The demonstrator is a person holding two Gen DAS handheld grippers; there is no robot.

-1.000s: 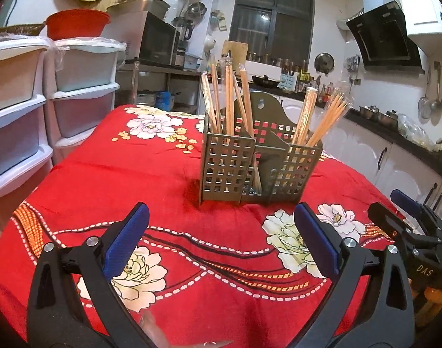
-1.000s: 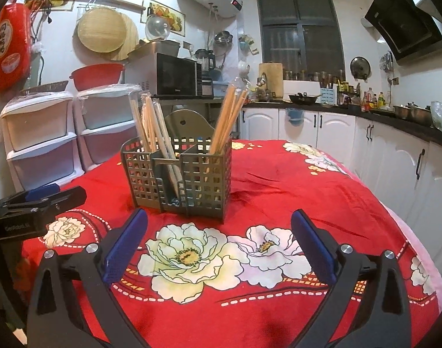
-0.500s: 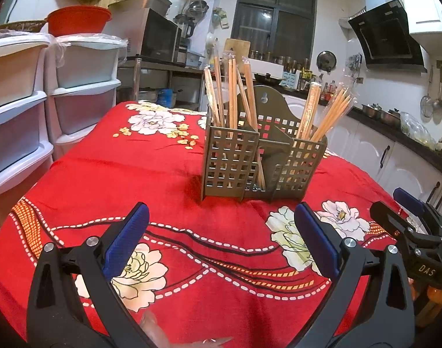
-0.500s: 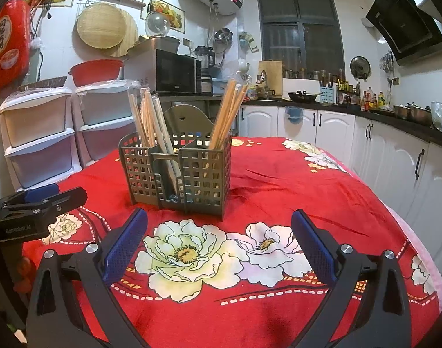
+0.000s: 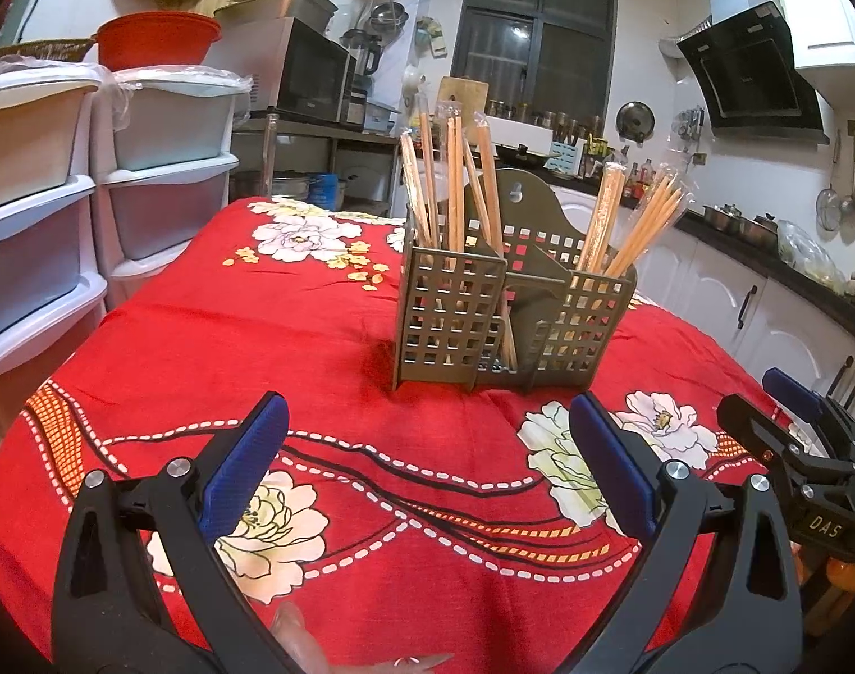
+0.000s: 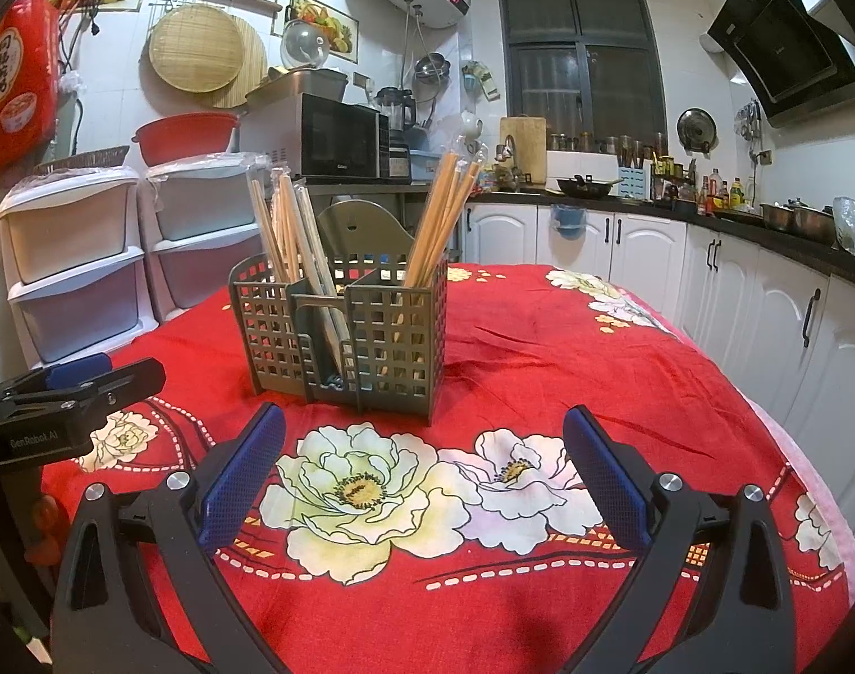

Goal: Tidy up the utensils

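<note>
Rack (image 5: 511,309): a grey lattice caddy is stood on the red cloth of the desk (image 5: 259,348), near its middle, ahead of both tongs.
Chopsticks, left bay (image 5: 449,180): wrapped sticks are held nearly upright, long axes vertical with a slight lean.
Chopsticks, right bay (image 5: 635,224): a bundle is fanned and tilted toward the right.
Middle bay: one stick appears to be slanted low inside; its contents cannot be told fully.
Left tongs (image 5: 427,483): released, jaws spread wide, nothing gripped; the rack is seen ahead and slightly right, apart from the tips.
Right tongs (image 6: 424,477): released, jaws spread wide, nothing gripped; the rack (image 6: 343,326) is seen ahead and slightly left.
Nearer side: neither can be told nearer; both are near the rack, not touching.
Key relation: stick tops are judged to lie above and beyond both tongs, so a forward, raised reach is called for.
</note>
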